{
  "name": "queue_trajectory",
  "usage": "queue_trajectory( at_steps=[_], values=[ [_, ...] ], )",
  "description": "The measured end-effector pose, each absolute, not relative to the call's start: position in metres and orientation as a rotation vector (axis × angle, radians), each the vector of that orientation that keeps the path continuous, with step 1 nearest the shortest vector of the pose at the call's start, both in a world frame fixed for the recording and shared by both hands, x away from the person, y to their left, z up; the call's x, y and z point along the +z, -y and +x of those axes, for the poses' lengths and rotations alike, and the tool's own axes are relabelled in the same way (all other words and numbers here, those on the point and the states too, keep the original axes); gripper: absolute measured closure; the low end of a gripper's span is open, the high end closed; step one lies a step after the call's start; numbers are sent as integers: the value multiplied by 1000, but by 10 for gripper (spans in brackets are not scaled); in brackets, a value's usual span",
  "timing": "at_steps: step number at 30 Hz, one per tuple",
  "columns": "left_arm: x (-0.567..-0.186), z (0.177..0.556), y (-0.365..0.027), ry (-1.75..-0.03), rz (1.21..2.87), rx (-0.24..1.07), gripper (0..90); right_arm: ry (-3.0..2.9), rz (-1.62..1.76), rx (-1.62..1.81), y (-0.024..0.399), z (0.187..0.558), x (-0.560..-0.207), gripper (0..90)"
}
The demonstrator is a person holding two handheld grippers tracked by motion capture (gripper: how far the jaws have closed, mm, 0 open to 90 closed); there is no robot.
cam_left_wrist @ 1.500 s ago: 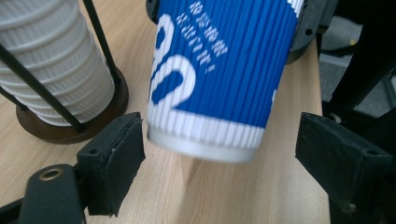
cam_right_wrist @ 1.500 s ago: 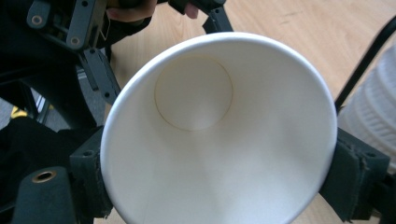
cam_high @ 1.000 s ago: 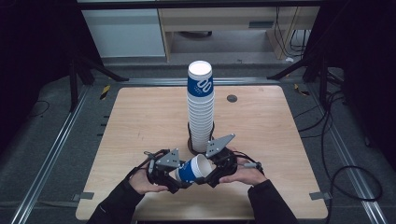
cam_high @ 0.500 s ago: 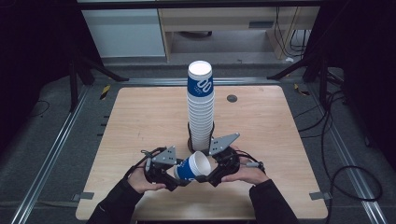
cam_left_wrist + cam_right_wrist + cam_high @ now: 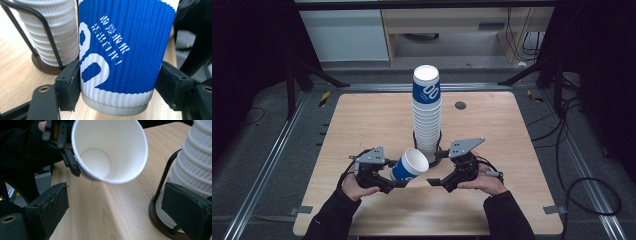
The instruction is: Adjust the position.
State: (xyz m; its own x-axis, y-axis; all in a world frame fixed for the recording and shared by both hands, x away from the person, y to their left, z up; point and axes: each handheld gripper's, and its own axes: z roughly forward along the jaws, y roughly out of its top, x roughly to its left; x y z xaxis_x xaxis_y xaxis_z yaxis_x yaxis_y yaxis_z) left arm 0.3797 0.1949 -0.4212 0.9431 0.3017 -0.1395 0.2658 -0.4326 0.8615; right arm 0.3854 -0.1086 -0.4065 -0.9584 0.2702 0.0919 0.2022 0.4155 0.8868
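A blue and white ribbed paper cup (image 5: 409, 165) is tilted, its open mouth facing up and to the right. My left gripper (image 5: 394, 182) is shut on its lower part; in the left gripper view both pads (image 5: 72, 85) press the cup (image 5: 125, 50) near its base. My right gripper (image 5: 437, 170) stands open just right of the cup. Its jaws have just been opening, and nothing lies between them. In the right gripper view the cup's white inside (image 5: 110, 150) hangs ahead of my right gripper (image 5: 115, 207).
A tall stack of the same cups (image 5: 427, 115) stands in a black wire holder (image 5: 428, 150) at the middle of the wooden table (image 5: 362, 125), right behind both grippers. The stack (image 5: 197, 157) is close beside my right jaw. A small dark disc (image 5: 460, 105) lies at the far right.
My right gripper has opened, let go of the cup and drawn back to the right. My left gripper has carried the cup slightly left and tipped its mouth upward.
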Motion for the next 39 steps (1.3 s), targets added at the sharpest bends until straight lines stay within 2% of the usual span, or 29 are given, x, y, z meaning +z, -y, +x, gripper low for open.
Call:
queue_trajectory(
  at_steps=[9, 29, 39],
  values=[
    [-419, 373, -188, -364, 1961, 19, 269, -2583, 437, 1632, 108, 385, -406, 76],
    [-425, 363, -165, -304, 1990, 8, 270, -2600, 346, 1764, 93, 378, -407, 99],
    [-427, 361, -159, -291, 2006, 7, 270, -2606, 318, 1769, 89, 376, -410, 155]
  ],
)
